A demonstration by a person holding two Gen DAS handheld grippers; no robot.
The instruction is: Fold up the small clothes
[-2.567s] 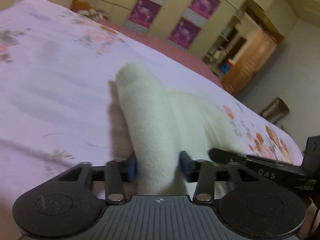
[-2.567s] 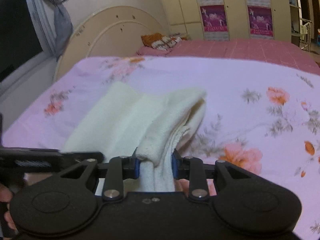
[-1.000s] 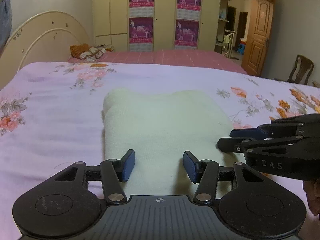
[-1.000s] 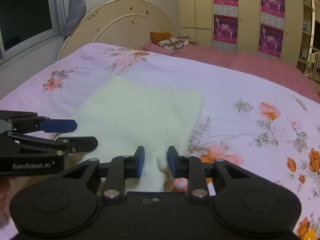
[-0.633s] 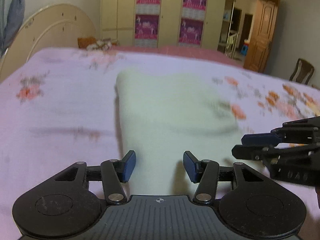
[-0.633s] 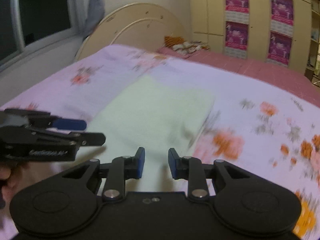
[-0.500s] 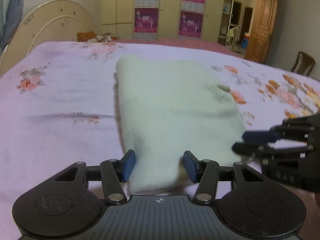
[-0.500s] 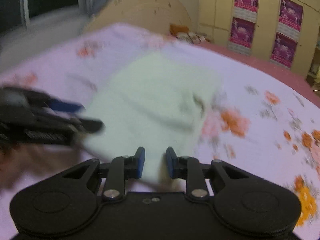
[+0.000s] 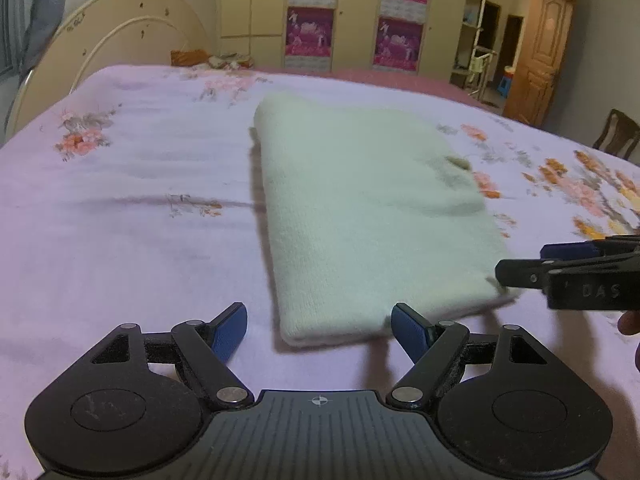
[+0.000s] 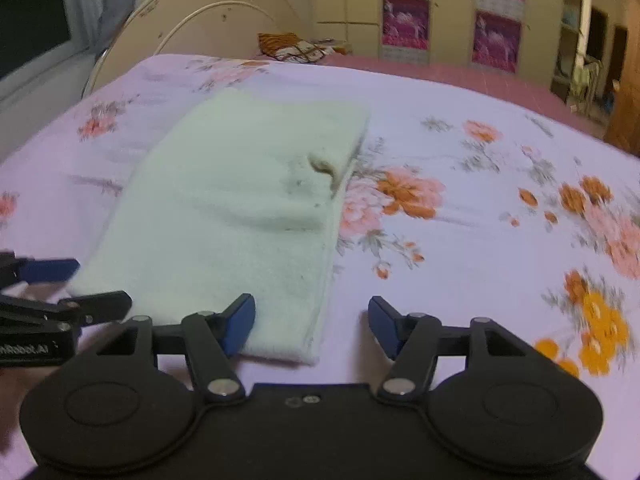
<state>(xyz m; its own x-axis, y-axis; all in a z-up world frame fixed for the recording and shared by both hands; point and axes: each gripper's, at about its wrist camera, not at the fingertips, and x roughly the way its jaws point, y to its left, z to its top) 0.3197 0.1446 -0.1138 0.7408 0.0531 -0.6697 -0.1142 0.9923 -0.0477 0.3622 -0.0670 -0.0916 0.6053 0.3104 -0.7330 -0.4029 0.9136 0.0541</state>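
A cream knitted garment point(image 9: 360, 208) lies folded flat on the pink floral bedsheet point(image 9: 120, 220); it also shows in the right wrist view point(image 10: 236, 208). My left gripper point(image 9: 320, 330) is open and empty, just short of the garment's near edge. My right gripper point(image 10: 312, 324) is open and empty at the garment's near right corner. The right gripper's fingers point(image 9: 560, 268) show at the right edge of the left wrist view, and the left gripper's fingers point(image 10: 60, 288) show at the left edge of the right wrist view.
A curved cream headboard point(image 9: 132, 40) stands at the far left with a patterned pillow point(image 10: 296, 46). Wardrobes with purple posters point(image 9: 352, 36) line the back wall. A wooden door point(image 9: 540, 68) and a chair point(image 9: 618, 134) are at the right.
Both grippers let go of the garment and it now lies flat. Both grippers pulled back toward me and the right jaws opened wider.
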